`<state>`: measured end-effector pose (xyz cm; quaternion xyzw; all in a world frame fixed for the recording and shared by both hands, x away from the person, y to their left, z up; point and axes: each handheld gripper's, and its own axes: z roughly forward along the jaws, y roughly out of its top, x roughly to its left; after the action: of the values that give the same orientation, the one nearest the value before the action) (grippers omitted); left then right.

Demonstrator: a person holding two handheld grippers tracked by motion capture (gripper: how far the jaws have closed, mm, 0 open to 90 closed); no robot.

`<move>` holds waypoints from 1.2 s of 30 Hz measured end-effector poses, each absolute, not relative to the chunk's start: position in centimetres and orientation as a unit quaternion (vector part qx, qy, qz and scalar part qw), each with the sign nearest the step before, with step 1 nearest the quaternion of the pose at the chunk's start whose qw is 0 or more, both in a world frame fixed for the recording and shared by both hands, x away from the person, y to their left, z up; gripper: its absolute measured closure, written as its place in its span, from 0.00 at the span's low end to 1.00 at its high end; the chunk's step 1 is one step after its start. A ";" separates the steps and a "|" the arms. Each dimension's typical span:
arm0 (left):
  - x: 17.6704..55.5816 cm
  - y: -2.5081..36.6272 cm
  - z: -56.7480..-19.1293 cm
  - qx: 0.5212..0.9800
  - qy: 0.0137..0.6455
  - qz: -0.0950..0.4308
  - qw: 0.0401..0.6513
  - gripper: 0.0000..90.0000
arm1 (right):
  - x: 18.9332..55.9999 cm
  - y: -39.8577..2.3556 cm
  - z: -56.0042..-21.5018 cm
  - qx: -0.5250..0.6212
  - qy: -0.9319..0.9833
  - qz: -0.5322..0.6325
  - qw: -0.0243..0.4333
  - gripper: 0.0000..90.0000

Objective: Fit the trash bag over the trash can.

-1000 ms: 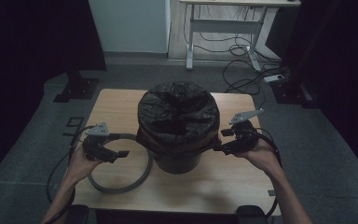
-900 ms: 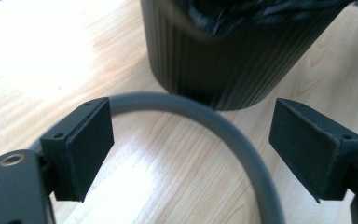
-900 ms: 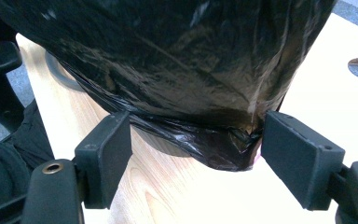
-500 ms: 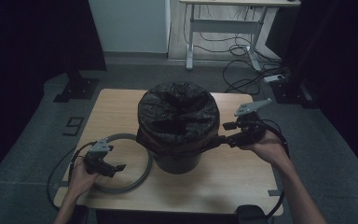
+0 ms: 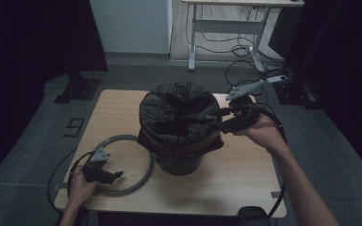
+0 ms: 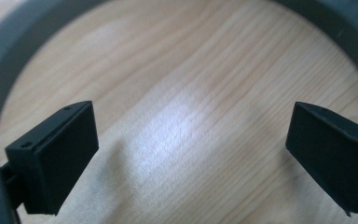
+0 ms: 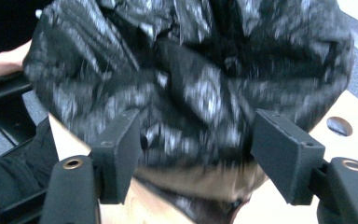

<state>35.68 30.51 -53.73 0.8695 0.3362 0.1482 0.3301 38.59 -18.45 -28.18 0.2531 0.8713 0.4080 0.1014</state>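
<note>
A dark bin lined with a black bag [image 5: 179, 117] stands in the middle of the wooden table [image 5: 245, 188]. A grey ring [image 5: 143, 150] lies flat to its left. My left gripper [image 5: 117, 175] is low over the ring's near side; its jaws have just been opening and stand wide with only bare wood between them [image 6: 191, 158], the ring [image 6: 0, 70] curving round beyond. My right gripper [image 5: 220, 120] is up at the bag's right rim. Its jaws have just been closing and stand apart [image 7: 196, 158], with the crumpled bag [image 7: 191, 84] bulging close in front, blurred.
A white desk frame [image 5: 193, 42] stands behind the table, with cables and a power strip [image 5: 283, 77] on the floor at the right. A black stand base [image 5: 78, 89] sits on the floor at the left. The table has a round hole [image 7: 339, 126] beside the bin.
My left gripper has sunk toward the table's near left, onto the ring's side, and opened wider. My right gripper has risen from the bin's side to the bag's rim.
</note>
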 end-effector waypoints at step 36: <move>35.9 31.0 -54.7 0.868 0.351 0.128 0.327 0.00 | 47.5 -0.7 -31.9 0.236 0.914 0.323 0.063 0.40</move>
<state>35.86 30.97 -54.72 0.8677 0.3514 0.1282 0.3275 47.49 -0.74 -31.94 0.2355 0.9144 0.3231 0.0633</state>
